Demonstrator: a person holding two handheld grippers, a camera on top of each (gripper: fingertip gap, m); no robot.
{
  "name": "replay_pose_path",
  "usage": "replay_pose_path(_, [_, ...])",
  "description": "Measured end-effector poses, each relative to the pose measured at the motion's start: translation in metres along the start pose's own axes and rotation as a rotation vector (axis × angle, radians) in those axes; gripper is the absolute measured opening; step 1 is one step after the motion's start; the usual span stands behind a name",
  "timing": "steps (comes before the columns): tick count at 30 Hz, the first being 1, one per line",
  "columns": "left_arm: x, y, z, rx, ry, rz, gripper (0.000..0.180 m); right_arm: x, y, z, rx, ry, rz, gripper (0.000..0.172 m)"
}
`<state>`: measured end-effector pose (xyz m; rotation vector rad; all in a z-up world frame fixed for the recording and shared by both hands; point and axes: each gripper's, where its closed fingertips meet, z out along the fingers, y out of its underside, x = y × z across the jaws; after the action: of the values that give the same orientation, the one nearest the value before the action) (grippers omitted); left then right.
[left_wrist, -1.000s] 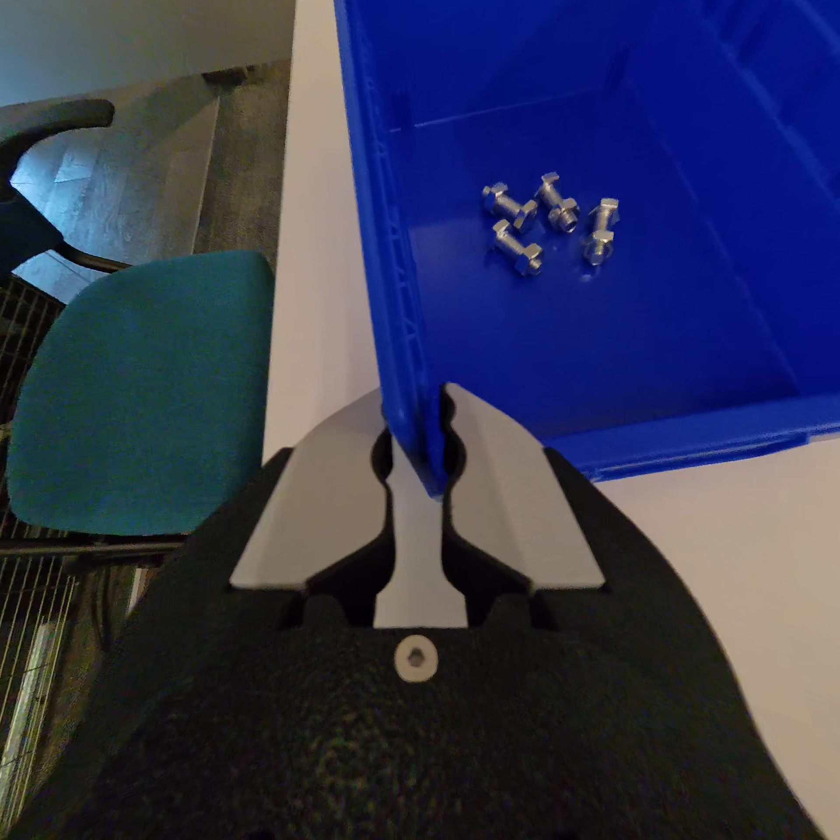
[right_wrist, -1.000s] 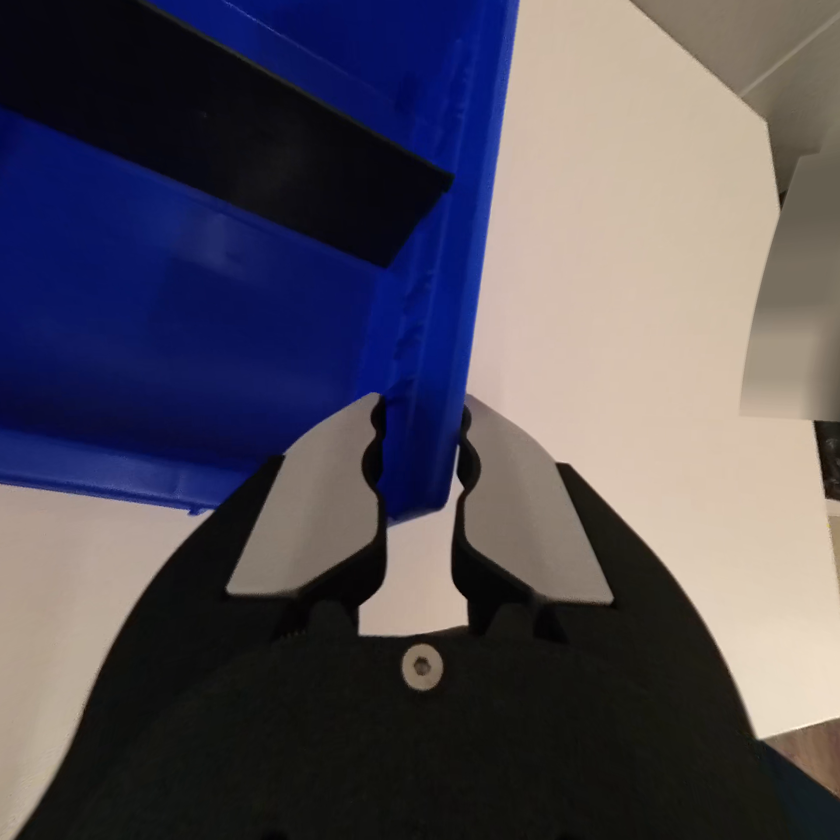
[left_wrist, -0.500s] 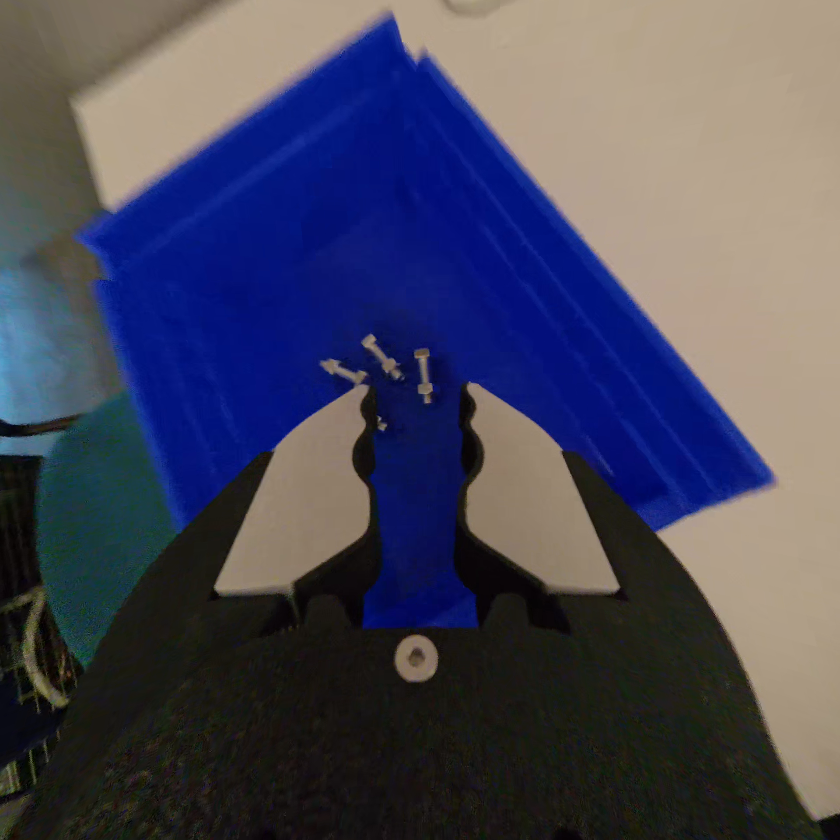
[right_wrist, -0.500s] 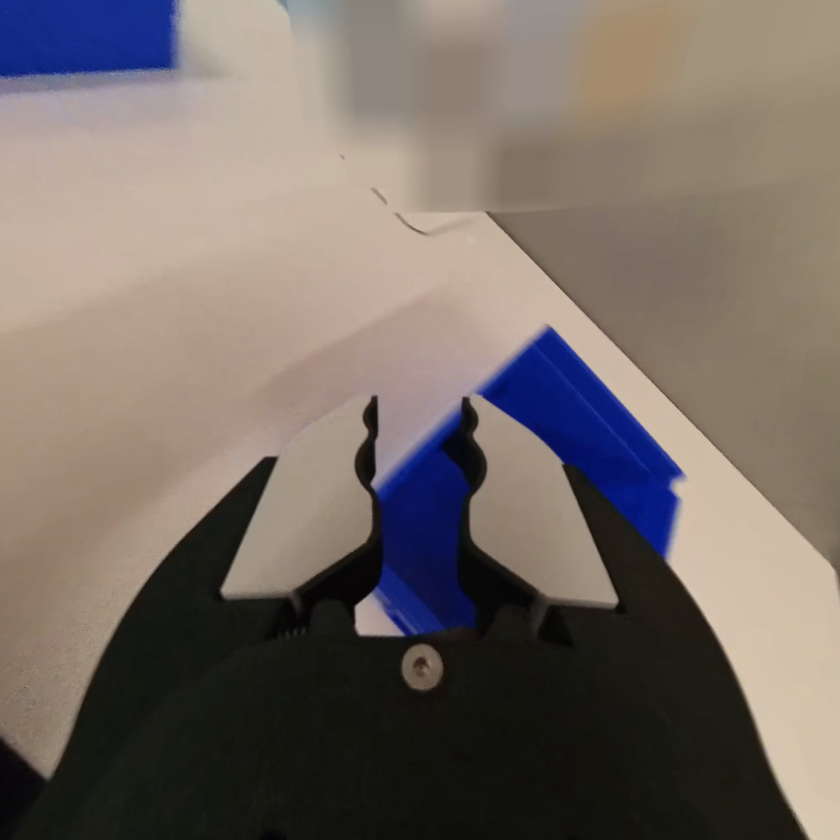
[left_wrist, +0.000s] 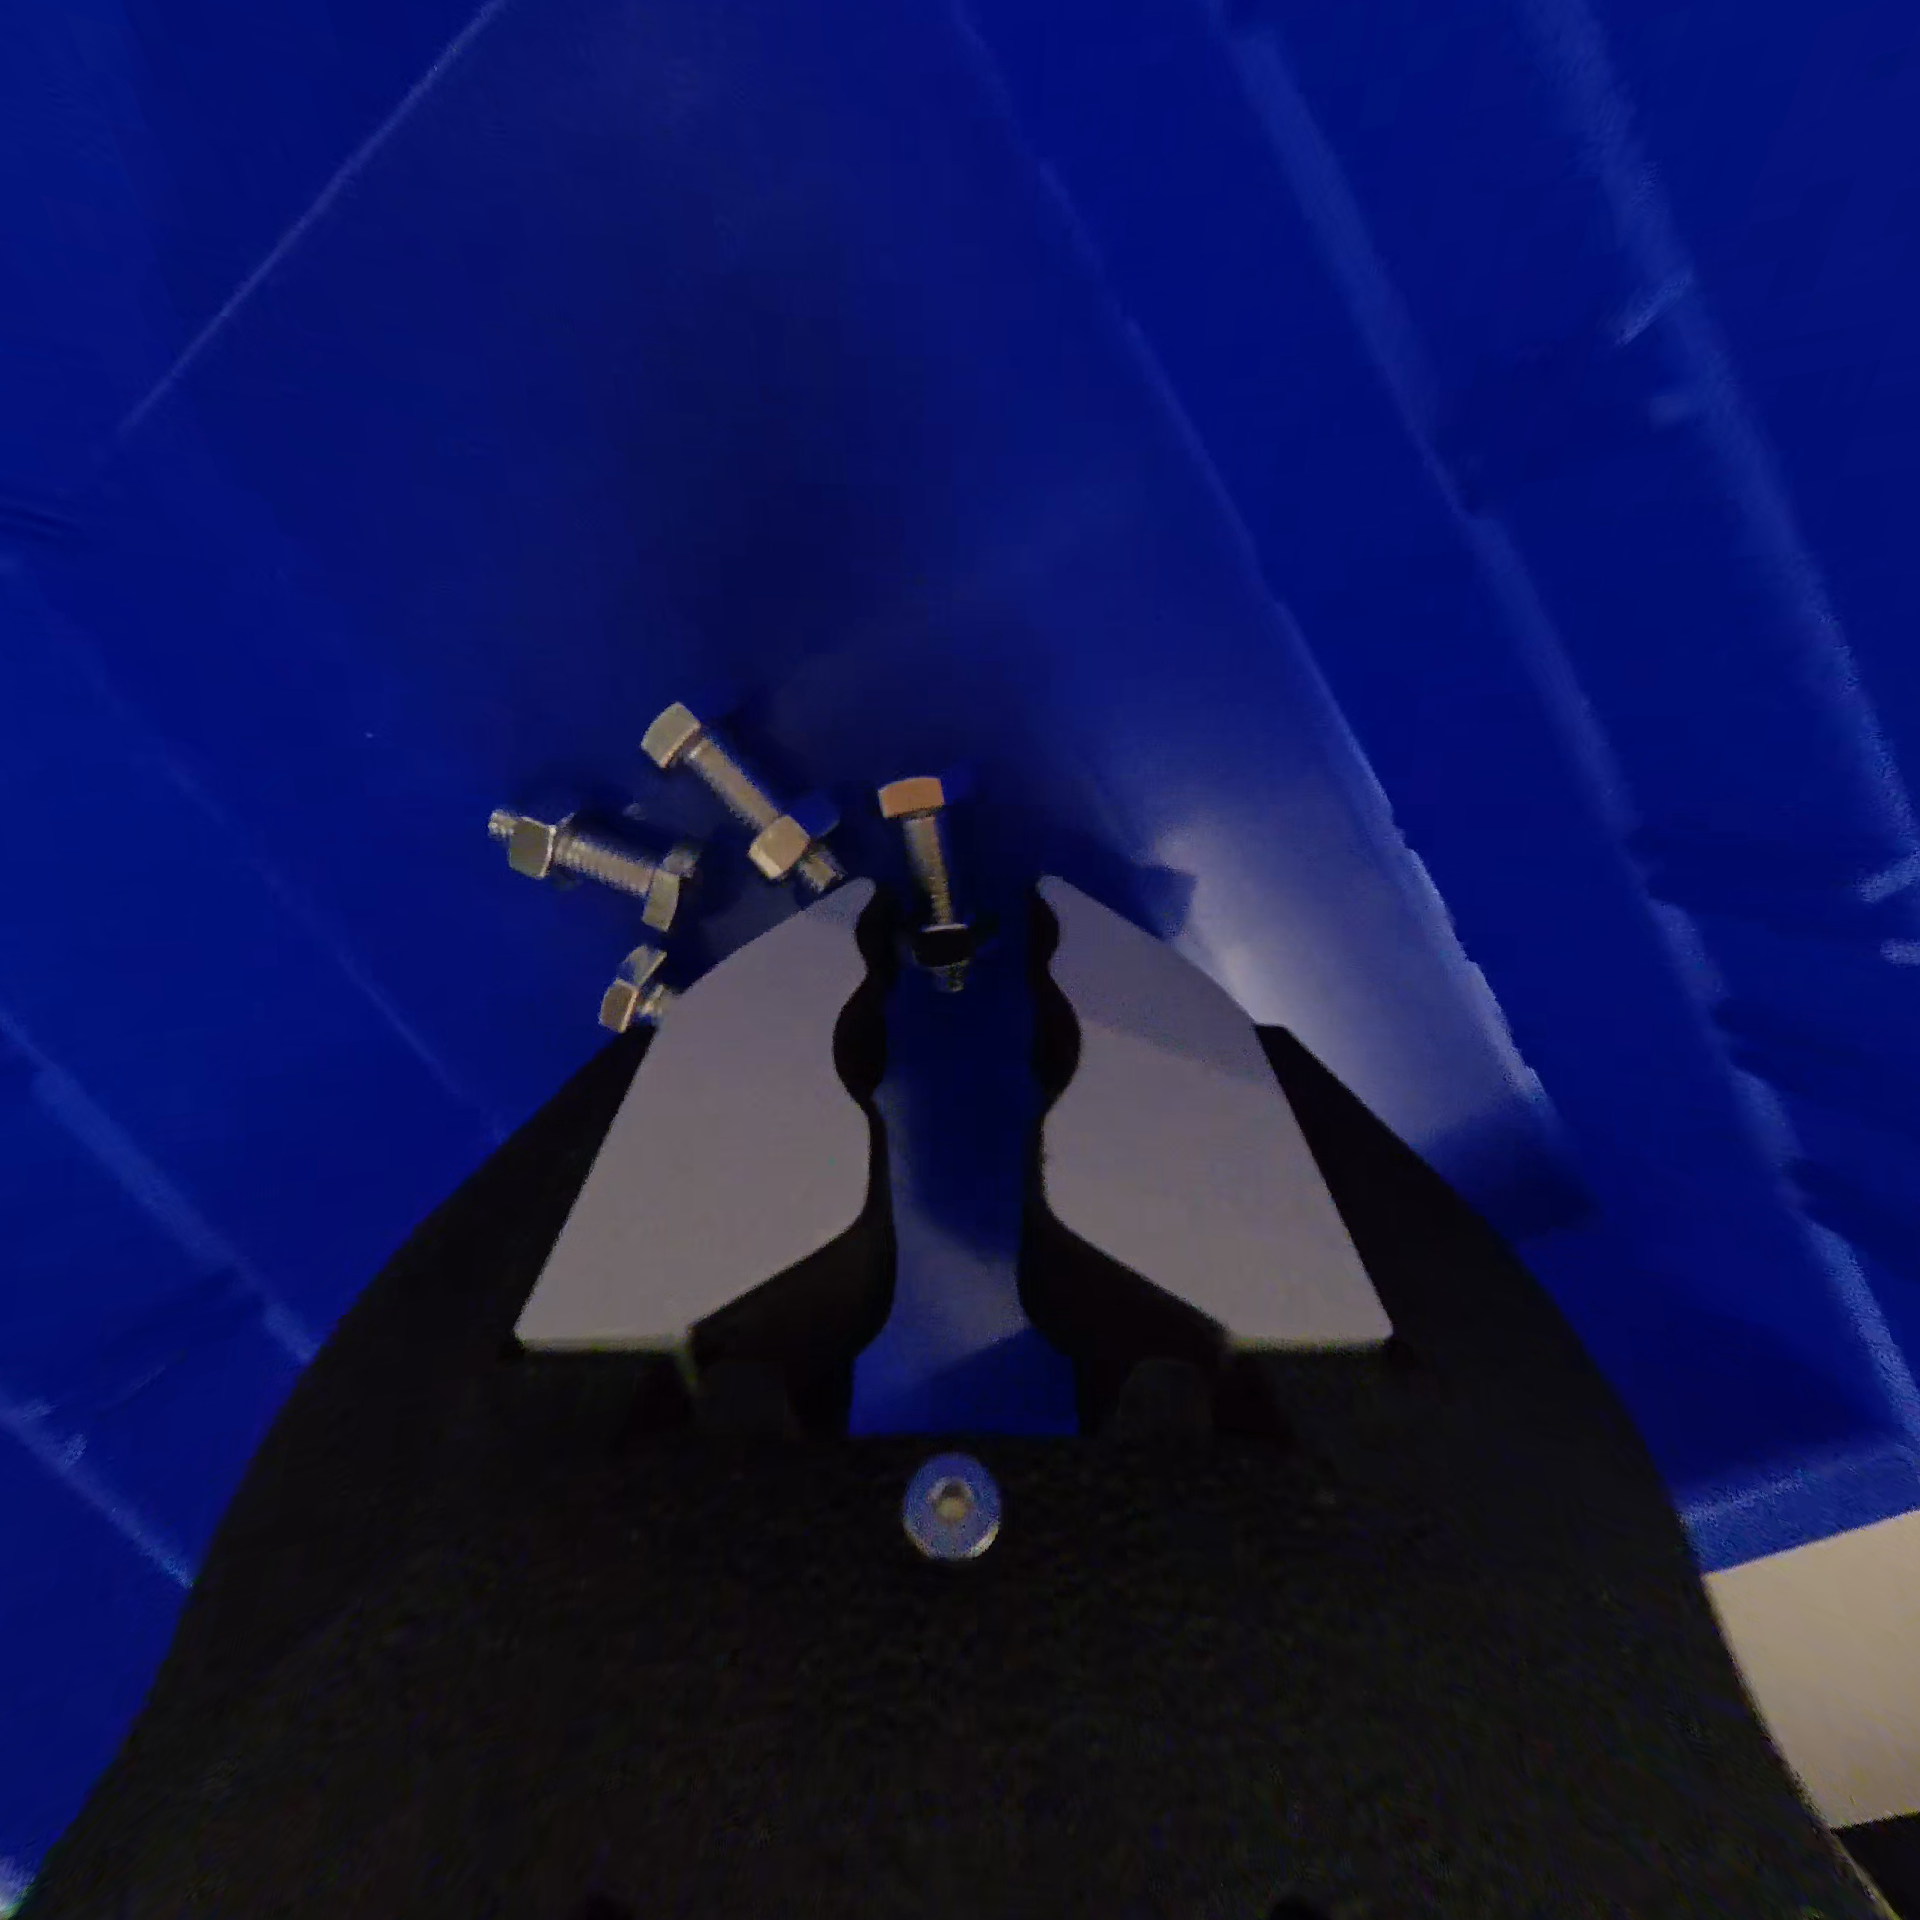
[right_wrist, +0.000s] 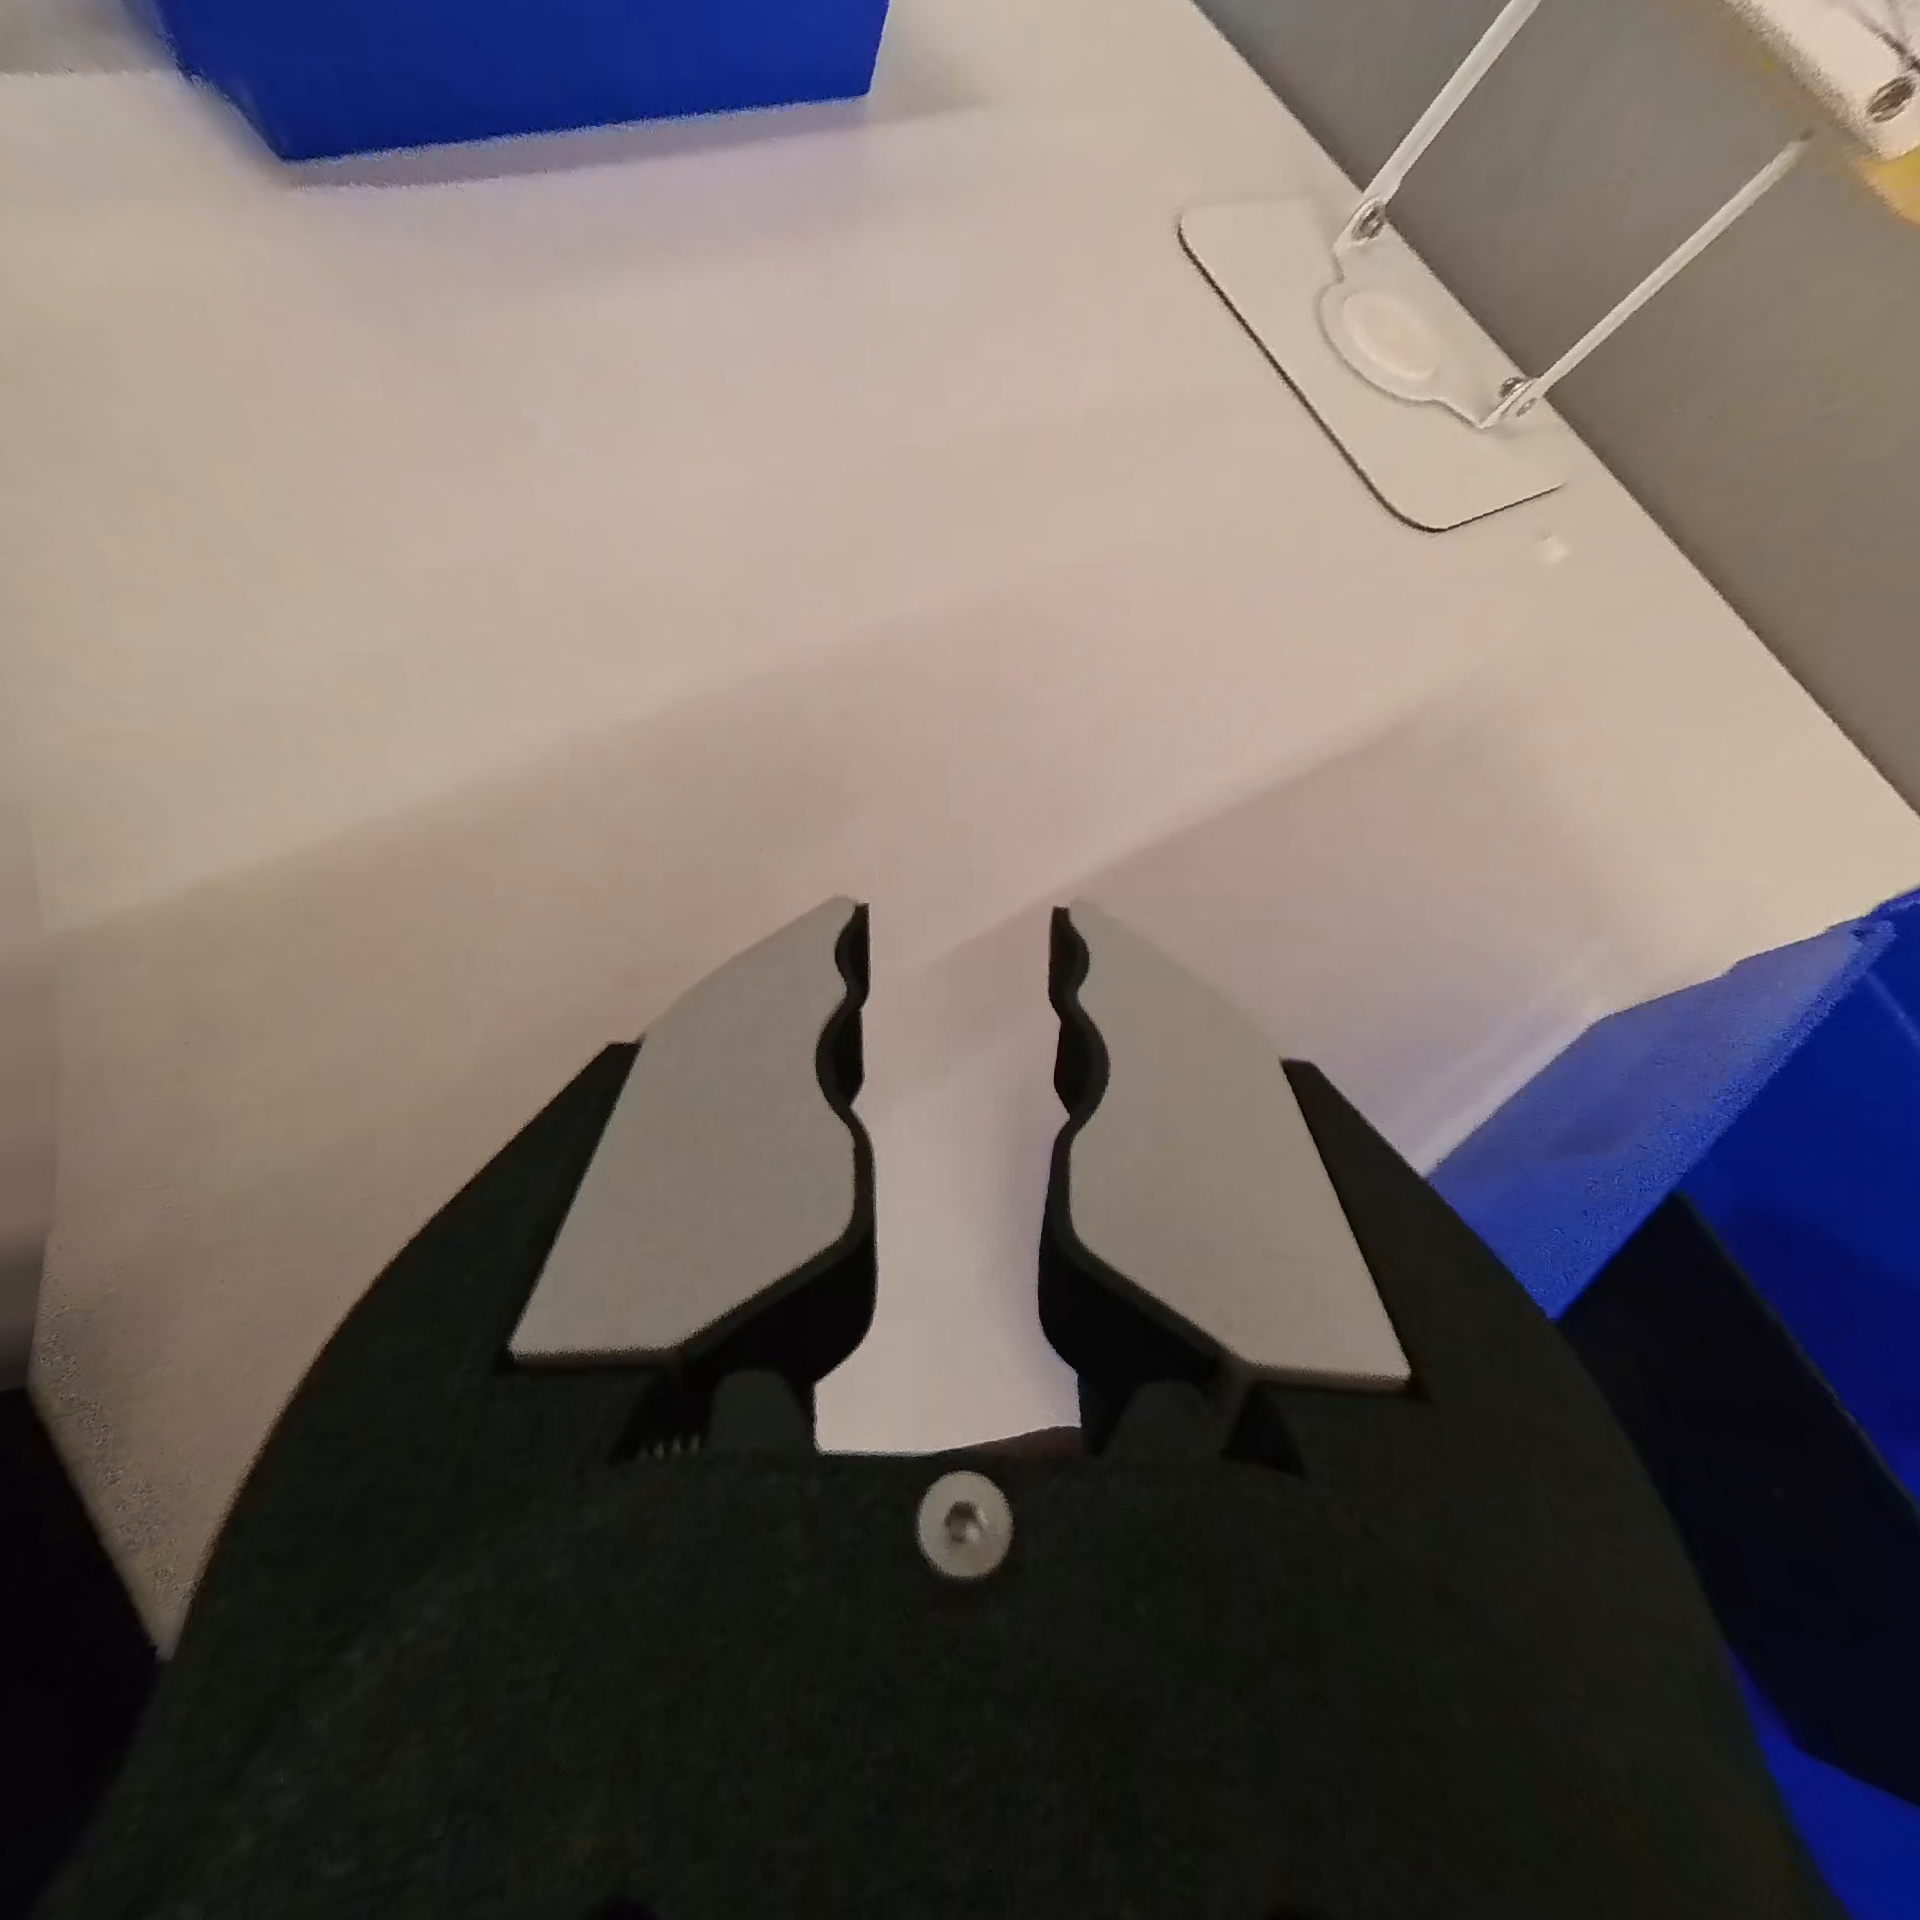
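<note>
Four silver hex bolts (left_wrist: 717, 800) lying in blue plastic bin (left_wrist: 1351, 520); left gripper (left_wrist: 954, 894) straddling one bolt (left_wrist: 925, 873), jaws apart, not gripping; right gripper (right_wrist: 958, 925) hovering open, empty, over white table (right_wrist: 623, 520).

A workshop or lab bench: a white table (right_wrist: 623, 623) carrying blue plastic parts bins (right_wrist: 540, 73), one holding steel bolts (left_wrist: 738, 805) at centre frame.

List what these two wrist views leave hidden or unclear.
- Fourth bolt, left wrist view: its shank is hidden behind the left tool's finger.
- Blue bin, left wrist view: rim cut off by the frame.
- Second blue bin, right wrist view: blurred, cut off at the top edge.
- Black part, right wrist view: cropped, unidentifiable.
</note>
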<state>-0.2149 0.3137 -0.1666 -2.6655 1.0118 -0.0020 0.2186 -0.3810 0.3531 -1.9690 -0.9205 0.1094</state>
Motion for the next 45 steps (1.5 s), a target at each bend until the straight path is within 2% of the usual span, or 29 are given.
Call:
replay_pose_path(7, [0.006, -0.006, -0.002, 0.053, 0.042, 0.004, 0.017, -0.011, -0.004, 0.027, 0.016, -0.061, -0.005, 0.033])
replay_pose_path(10, [0.003, -0.015, -0.026, 0.190, 0.044, -0.050, 0.016, -0.010, -0.013, 0.032, 0.046, -0.067, -0.004, 0.033])
replay_pose_path(12, [0.010, -0.034, -0.065, 0.387, 0.086, -0.090, 0.016, -0.008, -0.025, 0.032, 0.095, -0.070, 0.001, 0.033])
replay_pose_path(14, [0.040, -0.065, -0.123, 0.661, 0.211, -0.096, 0.015, -0.004, -0.046, 0.034, 0.190, -0.064, 0.008, 0.033])
replay_pose_path(15, [0.065, -0.082, -0.155, 0.808, 0.318, -0.079, 0.015, -0.002, -0.059, 0.035, 0.251, -0.056, 0.007, 0.033])
replay_pose_path(17, [0.120, -0.114, -0.211, 1.088, 0.592, -0.079, 0.015, 0.004, -0.091, 0.039, 0.386, -0.025, 0.004, 0.033])
replay_pose_path(19, [0.174, -0.134, -0.236, 1.223, 0.893, -0.100, 0.015, 0.005, -0.121, 0.042, 0.522, 0.004, -0.012, 0.035])
replay_pose_path(21, [0.219, -0.148, -0.230, 1.208, 1.118, -0.115, 0.015, 0.002, -0.141, 0.046, 0.613, 0.040, -0.076, 0.035])
replay_pose_path(26, [0.264, -0.172, -0.196, 1.153, 1.343, -0.269, 0.015, 0.009, -0.144, 0.052, 0.668, 0.195, -0.193, 0.036])
replay_pose_path(30, [0.285, -0.182, -0.170, 1.098, 1.385, -0.366, 0.015, 0.018, -0.135, 0.054, 0.668, 0.309, -0.226, 0.034])
replay_pose_path(38, [0.302, -0.187, -0.145, 1.098, 1.392, -0.482, 0.015, 0.023, -0.121, 0.071, 0.621, 0.336, -0.199, 0.030])
replay_pose_path(40, [0.301, -0.187, -0.143, 1.112, 1.403, -0.523, 0.015, 0.022, -0.118, 0.074, 0.609, 0.339, -0.214, 0.022])
replay_pose_path(45, [0.307, -0.183, -0.138, 1.081, 1.416, -0.425, 0.016, 0.020, -0.110, 0.072, 0.621, 0.269, -0.241, 0.017])
